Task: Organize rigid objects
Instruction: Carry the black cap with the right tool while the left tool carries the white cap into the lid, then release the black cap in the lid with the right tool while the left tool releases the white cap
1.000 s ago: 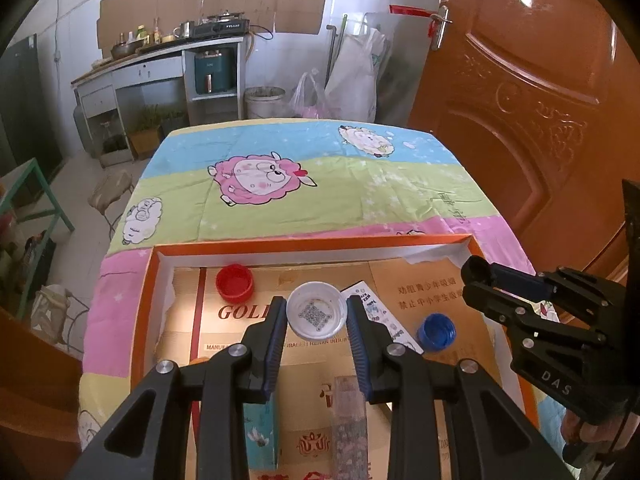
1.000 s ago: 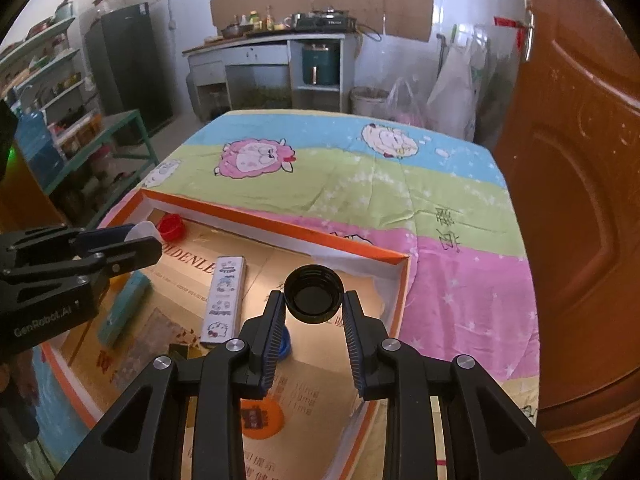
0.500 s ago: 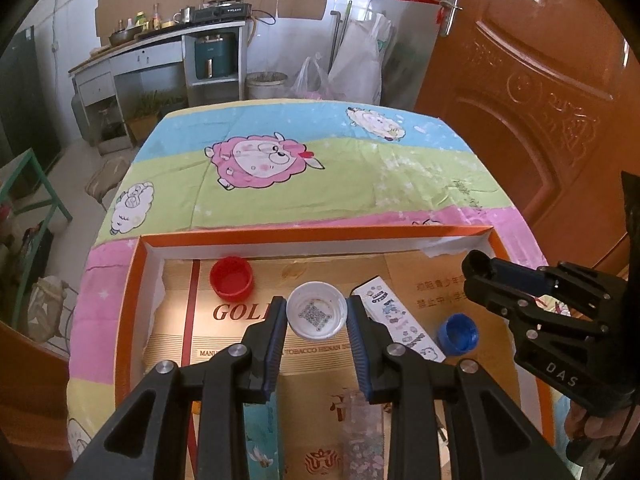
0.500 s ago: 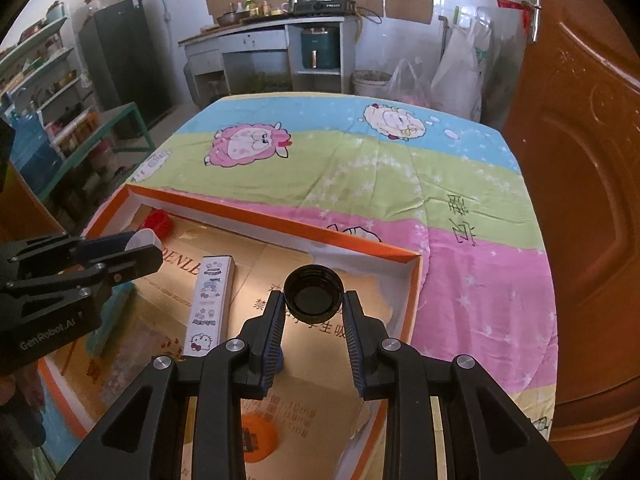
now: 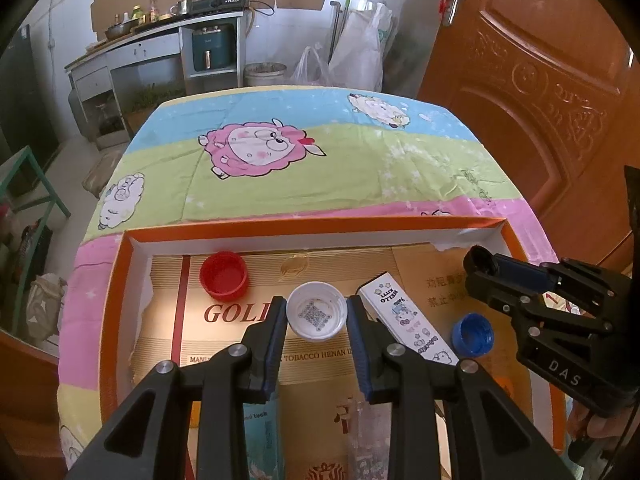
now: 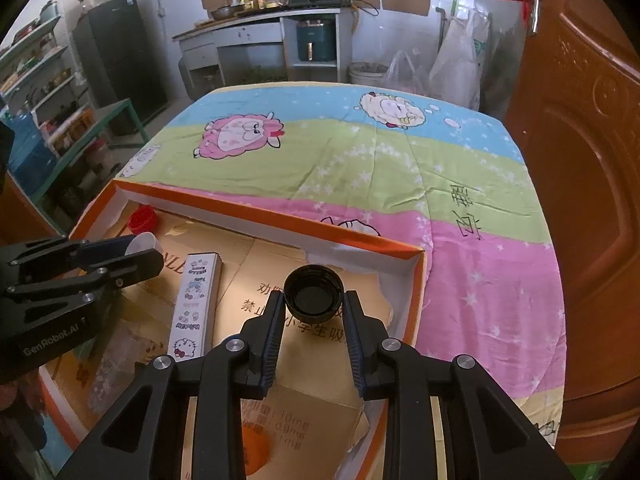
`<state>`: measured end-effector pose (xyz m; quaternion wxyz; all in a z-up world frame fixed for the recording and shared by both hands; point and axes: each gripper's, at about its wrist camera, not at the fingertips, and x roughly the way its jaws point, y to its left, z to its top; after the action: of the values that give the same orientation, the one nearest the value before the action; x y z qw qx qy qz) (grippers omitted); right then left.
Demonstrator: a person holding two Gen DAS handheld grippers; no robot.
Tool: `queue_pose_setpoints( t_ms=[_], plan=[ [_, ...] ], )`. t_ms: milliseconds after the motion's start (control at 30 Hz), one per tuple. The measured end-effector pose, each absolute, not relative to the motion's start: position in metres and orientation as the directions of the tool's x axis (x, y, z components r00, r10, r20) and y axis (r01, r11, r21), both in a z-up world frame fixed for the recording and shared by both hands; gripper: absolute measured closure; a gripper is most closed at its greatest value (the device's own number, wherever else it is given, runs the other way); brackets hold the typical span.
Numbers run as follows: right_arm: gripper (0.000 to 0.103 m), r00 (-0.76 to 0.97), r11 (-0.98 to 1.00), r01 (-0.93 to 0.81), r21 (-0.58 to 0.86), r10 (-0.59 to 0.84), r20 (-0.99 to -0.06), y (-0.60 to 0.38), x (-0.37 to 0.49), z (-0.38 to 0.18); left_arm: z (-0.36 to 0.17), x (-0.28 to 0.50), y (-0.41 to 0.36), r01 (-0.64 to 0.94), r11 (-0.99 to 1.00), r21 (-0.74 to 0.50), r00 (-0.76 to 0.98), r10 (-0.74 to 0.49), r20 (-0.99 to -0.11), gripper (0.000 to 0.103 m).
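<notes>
Over the orange-rimmed tray (image 5: 120, 280) on the sheep-print cloth (image 5: 320, 168) — both grippers hang above the cardboard liner, each w/ a cap pinched between its pads.

Left gripper (image 5: 317, 316): clamped on the white cap (image 5: 317, 310), open side facing the cam, QR-type print visible inside. In the right wrist view the same gripper (image 6: 136, 252) sits at the tray's left side w/ the white cap (image 6: 146, 242) poking past the tips.

Right gripper (image 6: 314, 300): clamped on the black cap (image 6: 314, 290), open side toward the cam, over the tray's right part near the far corner. From the left wrist view it (image 5: 486, 264) shows at far right.

On the tray floor (not gripped): red cap (image 5: 223, 273) near the far-left corner, open side up; blue cap (image 5: 472, 334) on the right, just beside the long Hello Kitty box (image 5: 408, 318), which lies flat btw the two grippers. Red cap is well apart from the blue one — white cap in the air between them.
</notes>
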<state>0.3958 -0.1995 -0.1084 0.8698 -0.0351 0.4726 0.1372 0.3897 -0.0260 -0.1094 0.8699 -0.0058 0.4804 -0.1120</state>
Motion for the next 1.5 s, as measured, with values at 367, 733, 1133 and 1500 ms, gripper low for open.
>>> queue_pose_setpoints(
  t_ms=[367, 733, 1133, 1500],
  plan=[
    [0.073, 0.487, 0.966, -0.252, 0.060, 0.180, -0.855, -0.1997, 0.3999, -0.1151, -0.1190, 0.3919, -0.0265, 0.194, 0.974, -0.119, 0.499, -0.202, -0.843, 0.072],
    [0.073, 0.482, 0.968, -0.246, 0.049, 0.166, -0.860, -0.1986, 0.3998, -0.1169, -0.1182, 0.3930, -0.0247, 0.195, 0.969, -0.154, 0.504, -0.233, -0.831, 0.072],
    [0.065, 0.485, 0.967, -0.251, 0.049, 0.169, -0.858, -0.1978, 0.3980, -0.1155, -0.1151, 0.3905, -0.0277, 0.200, 0.973, -0.119, 0.520, -0.209, -0.829, 0.051],
    [0.061, 0.494, 0.969, -0.243, 0.053, 0.171, -0.852, -0.1979, 0.3966, -0.1138, -0.1113, 0.3863, -0.0272, 0.202, 0.973, -0.113, 0.532, -0.206, -0.821, 0.051]
  ],
)
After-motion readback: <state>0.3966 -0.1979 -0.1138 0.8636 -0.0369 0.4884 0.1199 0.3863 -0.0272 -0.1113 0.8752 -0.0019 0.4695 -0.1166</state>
